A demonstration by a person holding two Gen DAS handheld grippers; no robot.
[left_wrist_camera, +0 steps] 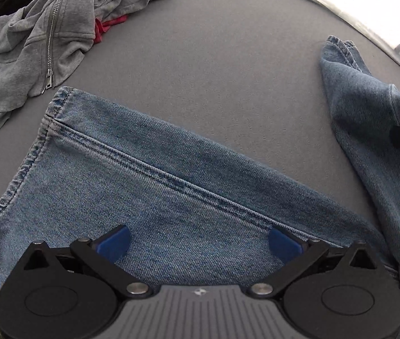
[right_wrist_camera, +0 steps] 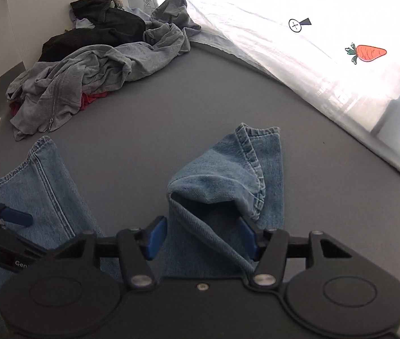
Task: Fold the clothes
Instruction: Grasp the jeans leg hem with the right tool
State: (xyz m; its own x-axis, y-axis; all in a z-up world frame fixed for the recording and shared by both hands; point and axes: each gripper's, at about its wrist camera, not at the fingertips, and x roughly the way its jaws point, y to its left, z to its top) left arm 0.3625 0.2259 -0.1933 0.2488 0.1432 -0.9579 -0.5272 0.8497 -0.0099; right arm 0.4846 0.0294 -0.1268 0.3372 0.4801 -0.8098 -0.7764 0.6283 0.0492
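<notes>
On my left, the grey zip hoodie (left_wrist_camera: 39, 48) tops the heap of unfolded clothes (right_wrist_camera: 92, 56) at the far corner of the grey worktop (left_wrist_camera: 214, 56). The jeans (left_wrist_camera: 143, 197) lie nearer me, legs splayed apart. My left tongs (left_wrist_camera: 198, 244) hang wide open over the flat left leg (left_wrist_camera: 101, 175), gripping nothing. My right tongs (right_wrist_camera: 202, 236) are also spread, straddling the right leg (right_wrist_camera: 228, 180), whose hem (right_wrist_camera: 253, 152) is doubled back; whether the pads touch the cloth I can't quite tell. Denim is heavy, fairly stiff and not slippery, so I'd pinch at the stitched hems or side seam.
</notes>
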